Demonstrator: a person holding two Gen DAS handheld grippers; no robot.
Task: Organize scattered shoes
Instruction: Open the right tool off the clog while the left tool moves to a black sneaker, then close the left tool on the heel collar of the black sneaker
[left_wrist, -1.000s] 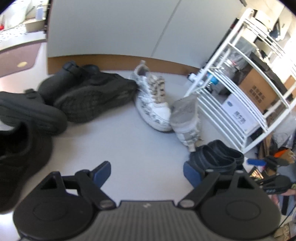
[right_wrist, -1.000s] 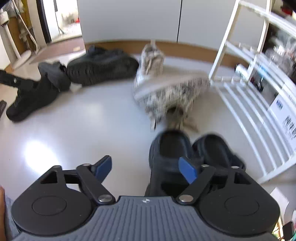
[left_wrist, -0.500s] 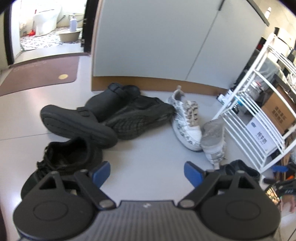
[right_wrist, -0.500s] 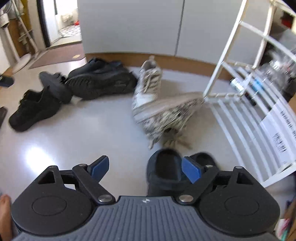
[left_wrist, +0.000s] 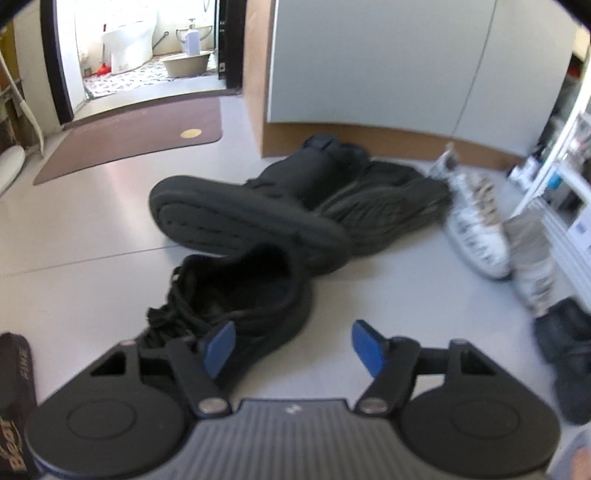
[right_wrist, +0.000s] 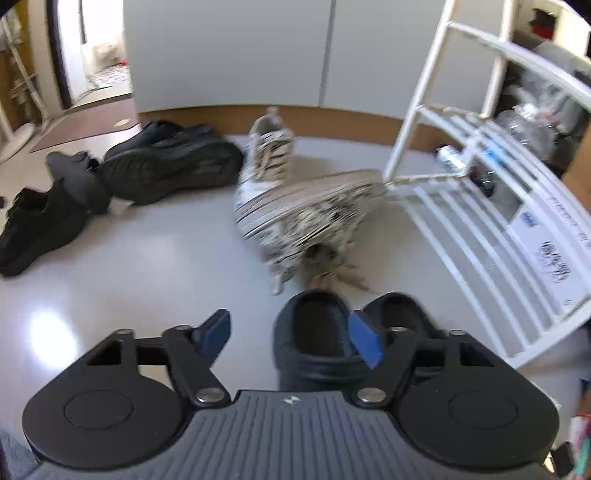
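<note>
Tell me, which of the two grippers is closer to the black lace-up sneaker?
Left. The left gripper hangs right at the black lace-up sneaker, one pad beside its collar, jaws just narrowing, nothing gripped. The right gripper is over the dark slippers; there the sneaker lies far off.

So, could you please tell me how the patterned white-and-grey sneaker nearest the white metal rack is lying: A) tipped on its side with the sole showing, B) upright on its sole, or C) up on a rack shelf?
A: the patterned white-and-grey sneaker shows its ribbed sole on the floor beside the white metal rack.
</note>
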